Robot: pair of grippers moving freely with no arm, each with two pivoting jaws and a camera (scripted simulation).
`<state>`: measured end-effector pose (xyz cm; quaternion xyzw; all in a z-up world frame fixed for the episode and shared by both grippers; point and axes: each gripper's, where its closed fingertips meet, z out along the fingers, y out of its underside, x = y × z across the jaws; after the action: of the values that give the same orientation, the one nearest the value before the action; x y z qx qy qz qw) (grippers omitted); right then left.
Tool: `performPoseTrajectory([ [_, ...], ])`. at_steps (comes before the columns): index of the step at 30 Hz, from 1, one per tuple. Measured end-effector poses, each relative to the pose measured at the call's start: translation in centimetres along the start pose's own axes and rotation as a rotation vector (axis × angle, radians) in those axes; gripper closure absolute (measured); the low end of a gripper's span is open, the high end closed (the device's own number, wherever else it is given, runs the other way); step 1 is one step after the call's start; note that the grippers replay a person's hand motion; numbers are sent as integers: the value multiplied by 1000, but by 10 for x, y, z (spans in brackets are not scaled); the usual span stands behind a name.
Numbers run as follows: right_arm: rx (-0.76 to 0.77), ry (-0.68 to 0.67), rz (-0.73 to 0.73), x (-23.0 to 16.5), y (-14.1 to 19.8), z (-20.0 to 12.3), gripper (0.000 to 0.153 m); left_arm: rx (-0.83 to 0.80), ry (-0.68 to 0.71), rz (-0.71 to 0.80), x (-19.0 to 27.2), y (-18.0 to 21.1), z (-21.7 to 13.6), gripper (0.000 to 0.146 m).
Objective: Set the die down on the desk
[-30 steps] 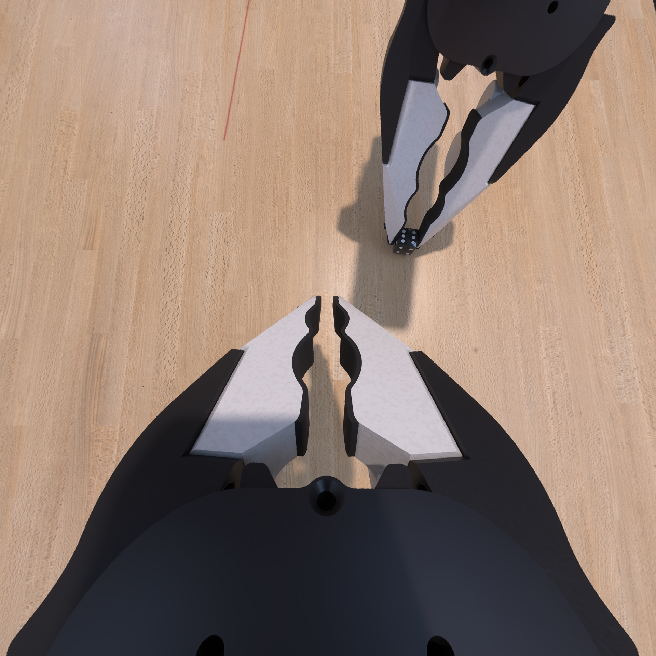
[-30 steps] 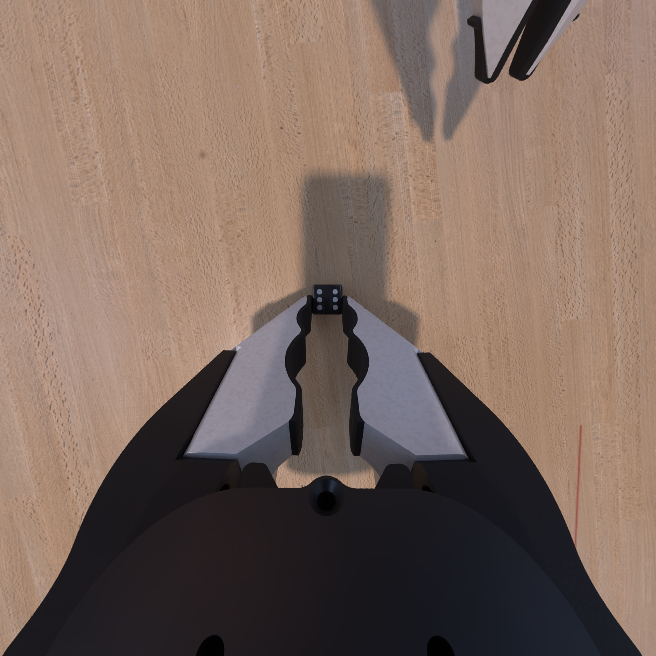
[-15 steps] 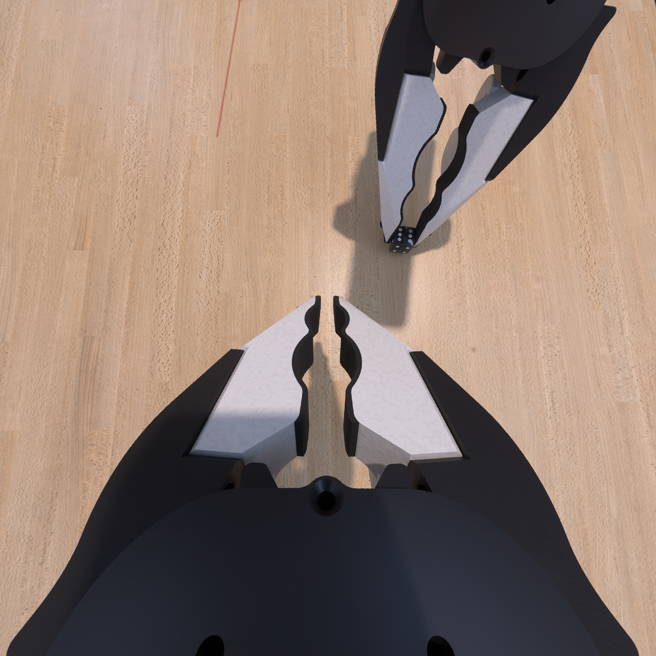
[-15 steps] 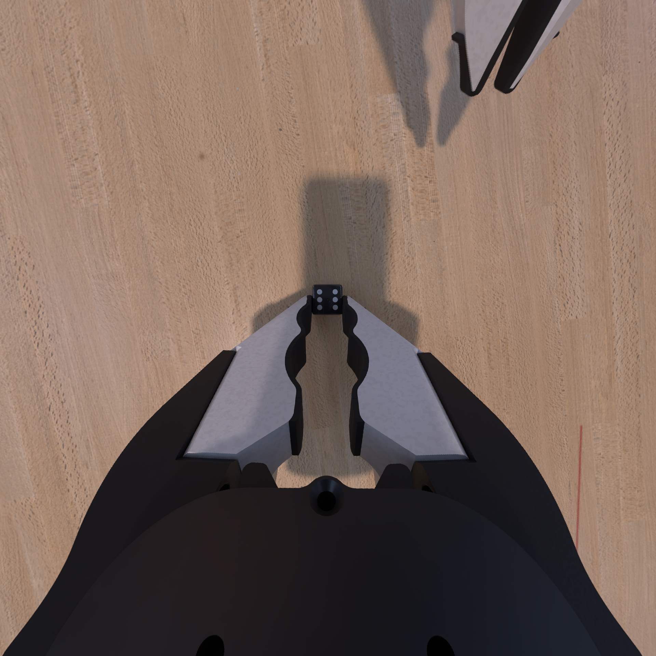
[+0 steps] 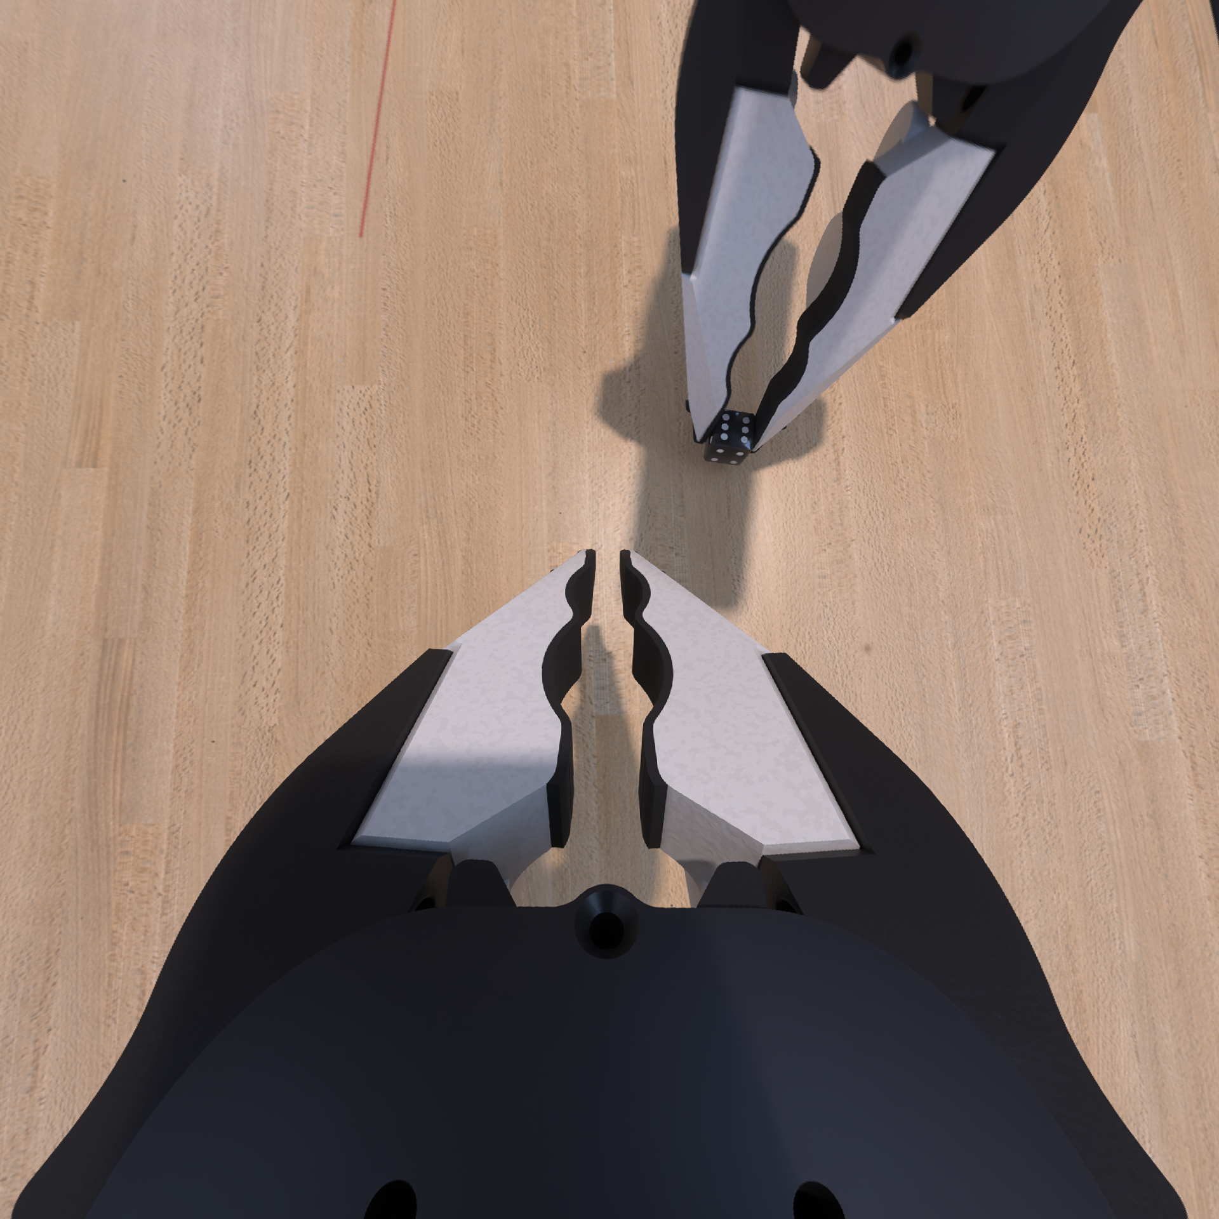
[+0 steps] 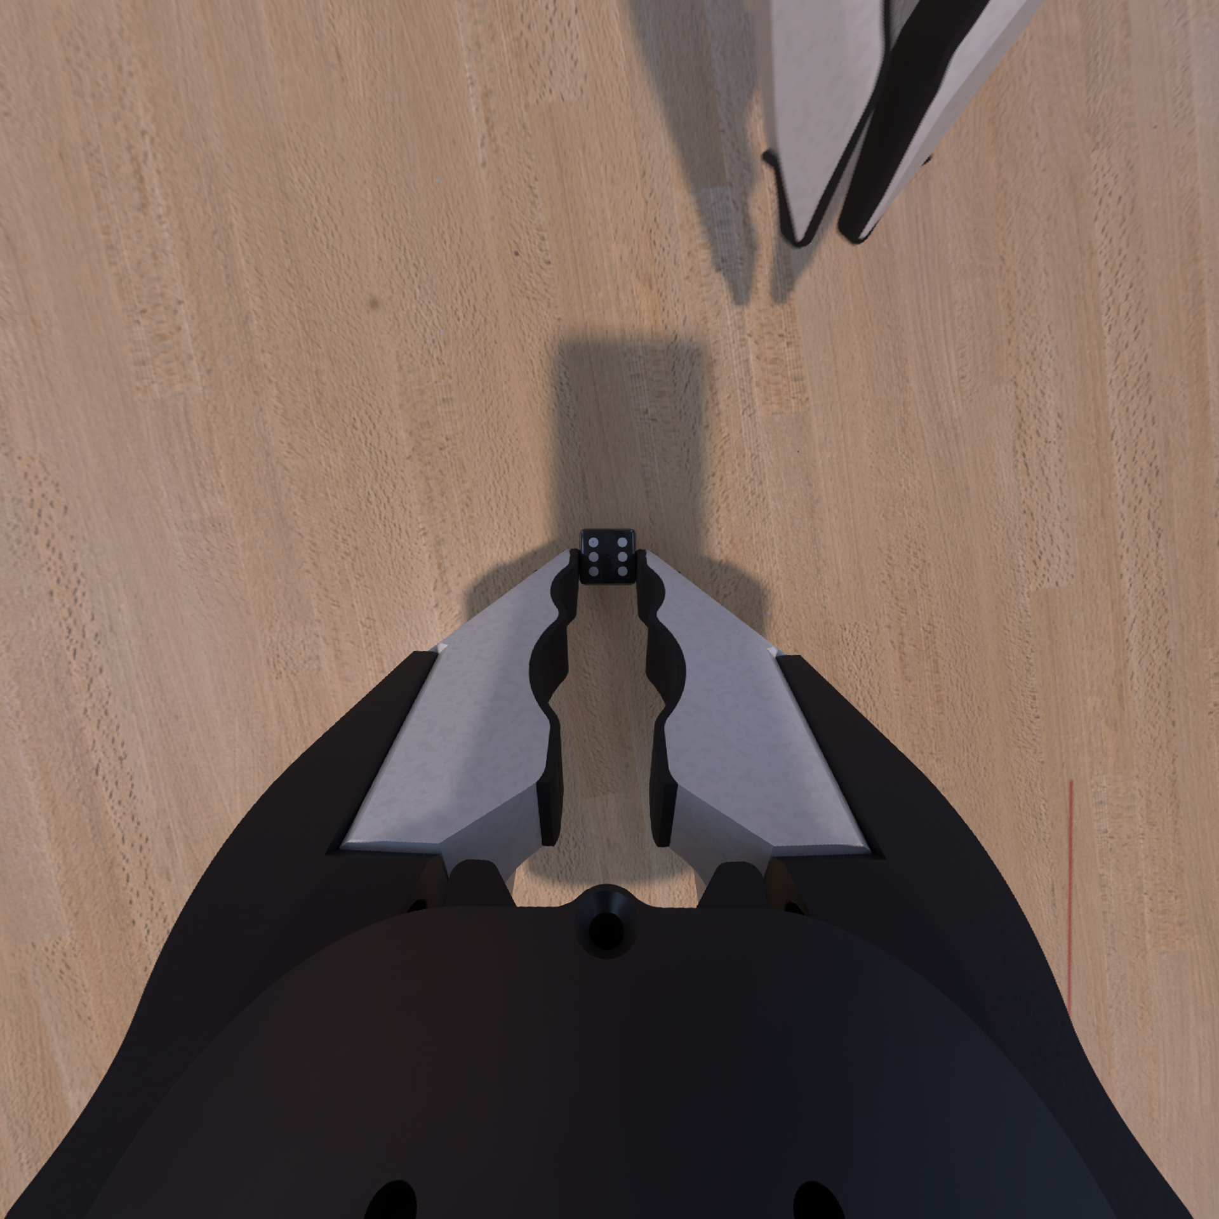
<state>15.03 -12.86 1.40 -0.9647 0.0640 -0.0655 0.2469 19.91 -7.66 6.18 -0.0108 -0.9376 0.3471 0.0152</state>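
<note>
A small black die with white pips (image 6: 607,557) sits between the fingertips of my right gripper (image 6: 607,561), which is shut on it. The die is at or just above the light wooden desk (image 6: 264,396), and its shadow meets it. In the left wrist view the die (image 5: 729,437) shows at the tips of the right gripper (image 5: 729,432), which points down at the upper right. My left gripper (image 5: 607,561) is shut with only a thin gap and holds nothing. It is short of the die and to its left. Its fingertips (image 6: 808,218) show at the top right of the right wrist view.
A thin red line (image 5: 376,119) runs along the desk at the far left of the left wrist view; it also shows in the right wrist view (image 6: 1070,904) at the lower right. Bare wood lies all around both grippers.
The two grippers have drawn closer together: the left gripper's fingertips reach further into the right wrist view. The die stays held in the right gripper's fingertips.
</note>
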Motion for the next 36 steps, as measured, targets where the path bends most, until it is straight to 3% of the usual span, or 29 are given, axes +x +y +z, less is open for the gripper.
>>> performPoseTrajectory([
  [2,20,0,2,0,-3,-4,133,-9,6,4,3,1,2,139],
  [18,38,20,-6,-3,-8,-5,148,-85,96,33,28,15,35,140],
  [27,-22,30,-58,-4,-7,-4,148,-98,113,27,28,18,39,140],
  [36,-157,39,-204,-6,-7,-4,150,-66,79,-3,17,15,21,141],
])
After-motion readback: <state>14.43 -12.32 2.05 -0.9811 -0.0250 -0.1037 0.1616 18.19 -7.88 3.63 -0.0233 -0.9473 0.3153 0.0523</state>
